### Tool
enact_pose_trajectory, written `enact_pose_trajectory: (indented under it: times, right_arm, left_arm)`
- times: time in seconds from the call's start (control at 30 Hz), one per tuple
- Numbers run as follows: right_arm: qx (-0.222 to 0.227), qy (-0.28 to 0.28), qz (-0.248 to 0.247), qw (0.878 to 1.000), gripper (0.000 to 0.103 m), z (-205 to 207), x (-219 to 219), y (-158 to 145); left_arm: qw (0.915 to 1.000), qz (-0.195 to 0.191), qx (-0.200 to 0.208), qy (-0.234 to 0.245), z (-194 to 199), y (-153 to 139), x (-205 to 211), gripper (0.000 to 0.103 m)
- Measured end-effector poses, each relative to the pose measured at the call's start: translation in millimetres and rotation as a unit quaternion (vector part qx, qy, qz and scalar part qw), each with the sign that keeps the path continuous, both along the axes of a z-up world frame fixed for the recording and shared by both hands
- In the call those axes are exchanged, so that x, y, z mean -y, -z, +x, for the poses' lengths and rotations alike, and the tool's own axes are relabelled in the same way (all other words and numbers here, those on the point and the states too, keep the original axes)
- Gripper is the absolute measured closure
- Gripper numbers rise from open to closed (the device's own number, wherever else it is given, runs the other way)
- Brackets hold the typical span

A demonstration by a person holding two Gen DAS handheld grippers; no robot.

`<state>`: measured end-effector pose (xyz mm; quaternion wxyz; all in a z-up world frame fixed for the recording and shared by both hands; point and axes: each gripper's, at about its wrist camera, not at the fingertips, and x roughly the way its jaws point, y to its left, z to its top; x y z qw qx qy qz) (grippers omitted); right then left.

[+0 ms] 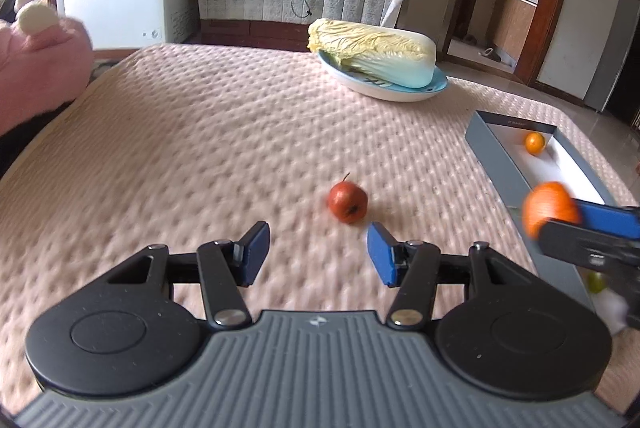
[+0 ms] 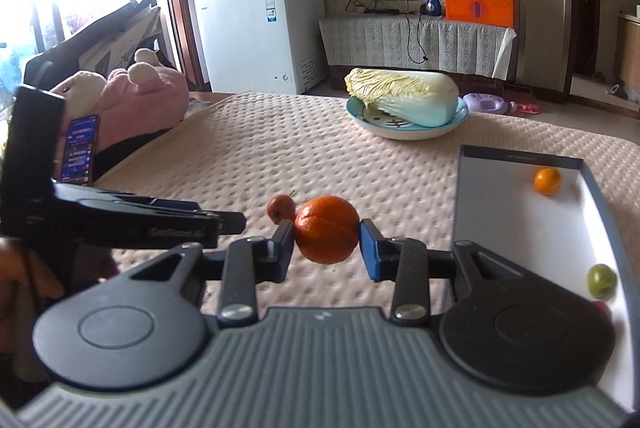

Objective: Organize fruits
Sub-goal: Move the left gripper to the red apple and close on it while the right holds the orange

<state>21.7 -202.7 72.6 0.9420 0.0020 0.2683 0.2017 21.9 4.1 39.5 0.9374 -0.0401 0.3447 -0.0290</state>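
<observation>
Between the pads of the right hand-held gripper [image 2: 326, 252] sits an orange [image 2: 326, 229], clamped from both sides and lifted above the quilted tabletop [image 2: 248, 155], beside the grey box [image 2: 472, 195]. Just ahead of the left hand-held gripper [image 1: 318, 254], whose jaws stand wide apart and hold nothing, a small red fruit [image 1: 347, 201] lies on the cloth. Inside the box rest a small orange [image 2: 547, 181] and a green fruit [image 2: 601, 280]; something red below it is cut off. Farther back, a cabbage [image 2: 404, 99] lies on a plate [image 2: 384, 131].
</observation>
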Motion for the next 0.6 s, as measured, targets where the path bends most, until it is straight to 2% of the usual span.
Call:
enact_pose_trajectory:
  times: [0.4, 0.6]
  right_arm:
    - [0.006, 0.019, 0.009, 1.000, 0.064, -15.4, 40.4, -9.9]
    - [0.003, 0.018, 0.006, 1.000, 0.065, -17.5, 45.7, -8.2]
  left_arm:
    - [0.9999, -0.006, -0.004, 0.012, 35.6, 16.1, 27.1, 0.045]
    - [0.9996, -0.015, -0.021, 0.010, 45.0, 24.5, 32.0, 0.069]
